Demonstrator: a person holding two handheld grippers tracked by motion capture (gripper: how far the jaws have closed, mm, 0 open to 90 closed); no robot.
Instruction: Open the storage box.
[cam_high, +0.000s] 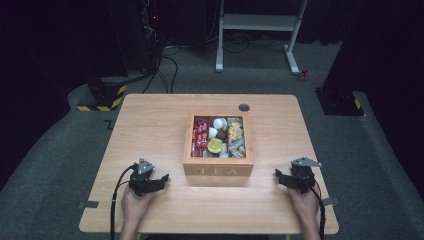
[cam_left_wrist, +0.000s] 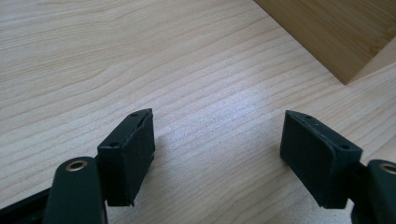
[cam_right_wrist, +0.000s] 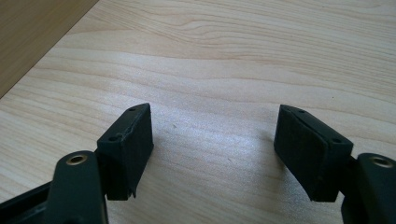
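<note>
An open wooden tea box (cam_high: 218, 169) marked TEA stands at the middle of the table, its compartments filled with red sachets, white and yellow capsules and wrapped packets. My left gripper (cam_high: 159, 181) rests on the tabletop to the box's left front, jaws open and empty; in the left gripper view (cam_left_wrist: 217, 154) bare wood lies between the pads, with the box's corner (cam_left_wrist: 336, 32) at the upper right. My right gripper (cam_high: 280, 177) rests to the box's right front, also open and empty (cam_right_wrist: 212, 151). The box's wall (cam_right_wrist: 32, 32) shows at the upper left of the right gripper view.
The light wooden table (cam_high: 150, 125) carries a dark round grommet (cam_high: 244, 107) behind the box. Beyond the table are a white desk frame (cam_high: 257, 30), cables and a black-and-yellow striped base (cam_high: 102, 97) on grey floor. A cable trails from each gripper past the table's near edge.
</note>
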